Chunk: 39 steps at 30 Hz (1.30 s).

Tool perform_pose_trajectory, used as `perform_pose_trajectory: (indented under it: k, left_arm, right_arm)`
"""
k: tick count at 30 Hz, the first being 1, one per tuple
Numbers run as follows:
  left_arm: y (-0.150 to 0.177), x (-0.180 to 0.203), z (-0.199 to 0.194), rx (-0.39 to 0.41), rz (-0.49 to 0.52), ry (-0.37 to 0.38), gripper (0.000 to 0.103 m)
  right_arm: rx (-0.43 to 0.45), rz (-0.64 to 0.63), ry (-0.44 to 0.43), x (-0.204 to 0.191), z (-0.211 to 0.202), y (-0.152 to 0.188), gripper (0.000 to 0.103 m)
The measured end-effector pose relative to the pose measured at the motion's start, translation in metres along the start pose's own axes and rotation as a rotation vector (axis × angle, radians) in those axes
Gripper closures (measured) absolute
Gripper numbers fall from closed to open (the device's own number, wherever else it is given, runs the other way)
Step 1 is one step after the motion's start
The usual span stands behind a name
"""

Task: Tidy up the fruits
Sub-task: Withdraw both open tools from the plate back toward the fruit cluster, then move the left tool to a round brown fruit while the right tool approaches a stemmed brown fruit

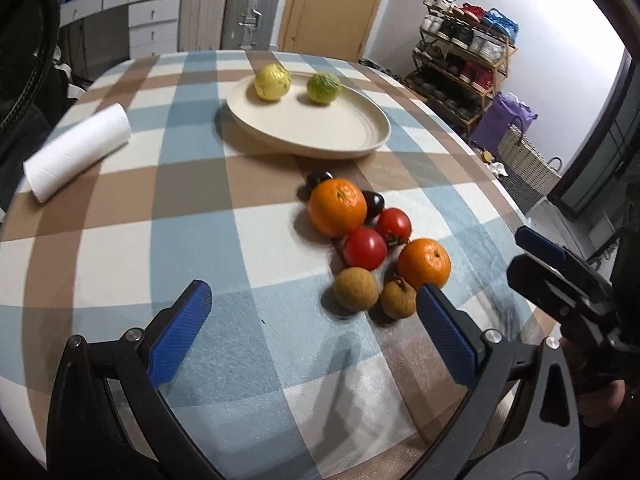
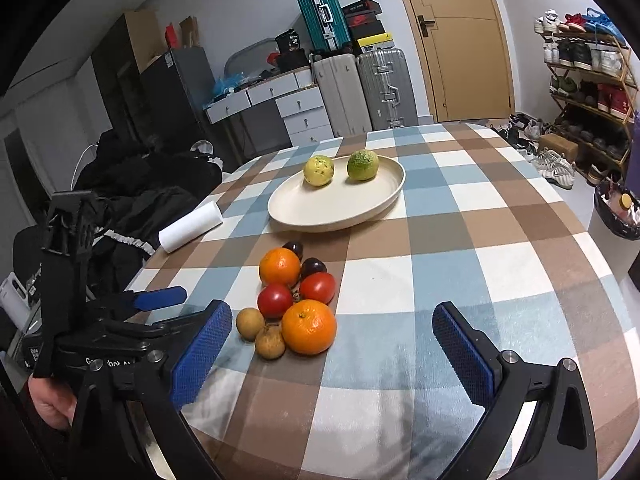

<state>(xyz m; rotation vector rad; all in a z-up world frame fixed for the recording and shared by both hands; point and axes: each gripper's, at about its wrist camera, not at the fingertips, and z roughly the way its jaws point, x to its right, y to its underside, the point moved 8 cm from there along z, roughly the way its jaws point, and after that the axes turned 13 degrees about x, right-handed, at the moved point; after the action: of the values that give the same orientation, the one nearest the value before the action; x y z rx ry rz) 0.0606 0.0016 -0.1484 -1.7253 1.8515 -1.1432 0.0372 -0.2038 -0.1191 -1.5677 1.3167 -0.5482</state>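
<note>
Orange and red, the loose fruit pile [image 2: 294,304] sits mid-desk, just short of the cream plate [image 2: 384,200] holding two greenish fruits. Both grippers hover empty, jaws apart; the right gripper [image 2: 332,344] faces the nearest orange [image 2: 309,327] almost straight ahead, while the left gripper [image 1: 314,322] has the pile off toward its right finger.

Bare cloth [image 2: 460,240] right of fruit cluster [image 2: 296,304]; paper roll [image 2: 190,226] left; plate [image 2: 340,204] beyond.

Blue, brown and white checked tablecloth [image 2: 460,216]; cream plate [image 2: 340,208]; orange mandarins [image 2: 309,327].
</note>
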Motion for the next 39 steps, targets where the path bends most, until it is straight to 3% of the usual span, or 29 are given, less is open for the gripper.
perform_pose_trajectory:
  k: [12, 15, 24, 26, 35, 37, 39]
  left_arm:
    - [0.0, 0.007, 0.013, -0.022, -0.044, 0.14, 0.005]
    - [-0.001, 0.007, 0.015, -0.033, -0.067, 0.176, 0.011]
    - [0.004, 0.012, 0.025, -0.073, -0.054, 0.222, 0.042]
    - [0.004, 0.011, 0.026, -0.075, -0.063, 0.234, 0.053]
    - [0.009, 0.01, 0.032, -0.124, -0.146, 0.312, 0.072]
    - [0.01, 0.007, 0.035, -0.132, -0.15, 0.301, 0.078]
    - [0.011, 0.007, 0.034, -0.131, -0.155, 0.307, 0.078]
  right_arm:
    - [0.015, 0.061, 0.031, 0.019, 0.002, 0.0, 0.0]
    - [0.01, 0.046, 0.034, 0.018, 0.004, 0.001, 0.0]
    - [-0.018, 0.03, 0.015, 0.012, 0.014, 0.008, 0.0]
    - [-0.011, 0.038, 0.004, 0.012, 0.015, 0.007, 0.0]
    - [-0.007, 0.046, -0.019, 0.011, 0.02, 0.006, 0.0]
    - [-0.008, 0.043, -0.024, 0.009, 0.021, 0.006, 0.0]
    - [-0.008, 0.039, -0.027, 0.008, 0.022, 0.006, 0.0]
